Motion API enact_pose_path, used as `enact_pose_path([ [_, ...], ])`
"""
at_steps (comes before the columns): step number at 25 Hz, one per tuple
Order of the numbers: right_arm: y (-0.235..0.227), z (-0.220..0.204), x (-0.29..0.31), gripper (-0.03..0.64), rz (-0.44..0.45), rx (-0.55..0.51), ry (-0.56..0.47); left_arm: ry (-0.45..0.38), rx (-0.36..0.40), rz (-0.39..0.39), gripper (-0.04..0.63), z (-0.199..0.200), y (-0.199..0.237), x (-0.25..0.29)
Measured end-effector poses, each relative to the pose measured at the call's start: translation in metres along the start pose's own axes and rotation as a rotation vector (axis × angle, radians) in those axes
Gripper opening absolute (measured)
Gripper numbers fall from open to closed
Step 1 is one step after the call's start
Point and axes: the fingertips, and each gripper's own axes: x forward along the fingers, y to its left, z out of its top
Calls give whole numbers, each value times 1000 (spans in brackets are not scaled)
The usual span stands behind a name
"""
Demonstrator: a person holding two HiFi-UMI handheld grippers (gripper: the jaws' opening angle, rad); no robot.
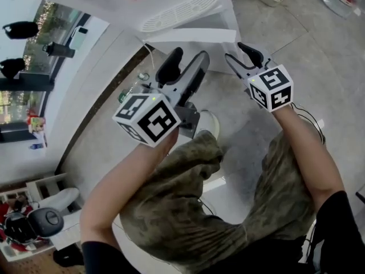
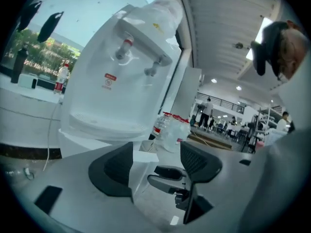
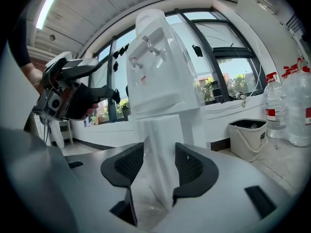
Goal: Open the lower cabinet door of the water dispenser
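The white water dispenser (image 1: 182, 10) (image 2: 121, 81) (image 3: 160, 76) stands in front of me. Its lower cabinet door (image 1: 188, 37) (image 3: 163, 149) stands swung out, edge-on to my right gripper (image 1: 235, 51) (image 3: 159, 161). The door's edge sits deep between that gripper's dark pads (image 3: 192, 166), which lie close along its two faces without clearly pressing. My left gripper (image 1: 188, 59) (image 2: 158, 161) hovers to the left of the door, open with nothing between its fingers. In the left gripper view the door's corner (image 2: 143, 166) and the right gripper's fingers (image 2: 167, 176) lie just beyond it.
A white bin (image 3: 248, 137) and large water bottles (image 3: 296, 110) (image 2: 170, 127) stand on the floor to the right of the dispenser. A power cable (image 2: 51, 135) hangs at its left by the window wall. The person's knees (image 1: 188, 170) are bent below the grippers.
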Motion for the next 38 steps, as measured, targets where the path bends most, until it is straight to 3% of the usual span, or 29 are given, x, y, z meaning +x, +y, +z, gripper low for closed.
enact_pose_path([
  [3,8,-2,-5,188,15,18,-2,58,53,-9,282,-11,-13,-2],
  [6,12,-6,-11,141,21,23,-2,95,49,-13,282,-24,-25,1],
  [10,20,-8,-15,132,45,10,-3,141,44,-31,282,-44,-39,11],
  [16,33,-10,-20,123,95,-12,0,151,21,23,282,-60,-28,20],
  [25,57,-17,-28,123,158,-56,13,187,0,31,282,-82,-36,20],
  [28,68,-18,-30,123,198,-82,22,202,-16,63,282,-88,-29,19],
  [32,83,-27,-34,121,248,-107,48,209,16,89,282,-92,-24,17],
  [38,88,-32,-32,93,256,-84,56,199,-42,165,282,-93,-1,5],
])
